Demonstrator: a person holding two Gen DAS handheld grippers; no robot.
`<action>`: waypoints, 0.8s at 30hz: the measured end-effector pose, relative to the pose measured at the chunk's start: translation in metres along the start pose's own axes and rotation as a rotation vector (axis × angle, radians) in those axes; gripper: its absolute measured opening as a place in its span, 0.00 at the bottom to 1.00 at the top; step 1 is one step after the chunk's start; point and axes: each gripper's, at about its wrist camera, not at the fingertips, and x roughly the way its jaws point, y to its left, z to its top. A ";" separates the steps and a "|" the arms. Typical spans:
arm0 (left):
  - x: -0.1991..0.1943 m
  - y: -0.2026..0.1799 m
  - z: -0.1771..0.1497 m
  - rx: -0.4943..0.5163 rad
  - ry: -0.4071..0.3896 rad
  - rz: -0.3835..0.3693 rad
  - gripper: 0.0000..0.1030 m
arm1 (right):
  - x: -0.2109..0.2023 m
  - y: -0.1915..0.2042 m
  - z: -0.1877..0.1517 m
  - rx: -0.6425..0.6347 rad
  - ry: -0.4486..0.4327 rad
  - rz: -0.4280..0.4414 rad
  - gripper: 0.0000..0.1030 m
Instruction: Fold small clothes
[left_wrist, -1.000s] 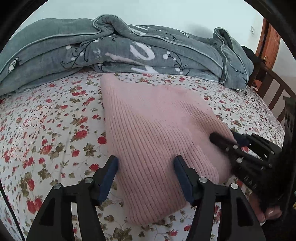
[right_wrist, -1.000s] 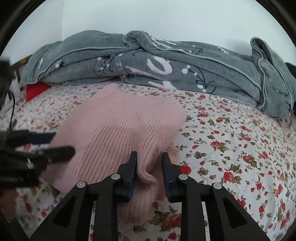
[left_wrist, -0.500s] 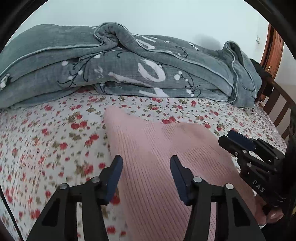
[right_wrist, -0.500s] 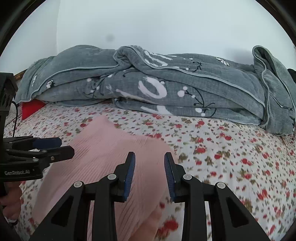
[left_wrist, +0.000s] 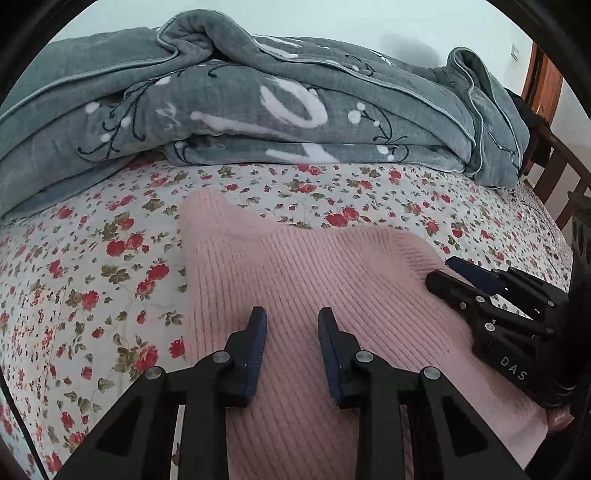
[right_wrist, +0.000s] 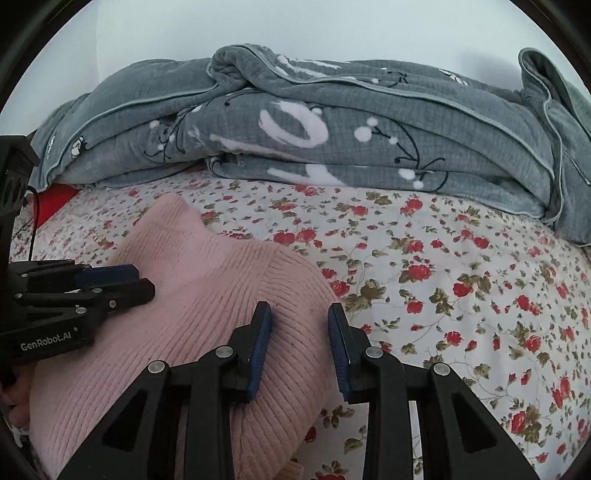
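A folded pink ribbed knit garment (left_wrist: 325, 288) lies on the floral bedsheet (left_wrist: 92, 280); it also shows in the right wrist view (right_wrist: 207, 295). My left gripper (left_wrist: 291, 325) is open and empty, hovering over the garment's near part. My right gripper (right_wrist: 300, 321) is open and empty over the garment's right edge. In the left wrist view the right gripper (left_wrist: 458, 277) sits at the garment's right side. In the right wrist view the left gripper (right_wrist: 125, 280) sits over its left side.
A bunched grey blanket (left_wrist: 258, 103) with white print lies across the back of the bed, also in the right wrist view (right_wrist: 314, 122). A wooden bed rail (left_wrist: 557, 173) stands at the right. A red item (right_wrist: 55, 199) shows at far left.
The right gripper has let go of the garment's fold and opened. Both grippers lifted and pulled back, and the left jaws narrowed somewhat. The garment lies flat.
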 end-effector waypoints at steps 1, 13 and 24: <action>-0.002 -0.001 0.000 -0.003 -0.001 0.004 0.28 | -0.001 0.001 0.000 0.000 0.000 -0.002 0.30; -0.056 -0.031 -0.034 -0.005 -0.072 -0.027 0.52 | -0.078 0.029 -0.032 -0.087 -0.112 0.081 0.34; -0.102 -0.043 -0.093 -0.048 -0.019 0.043 0.59 | -0.116 0.022 -0.064 -0.067 -0.044 -0.023 0.37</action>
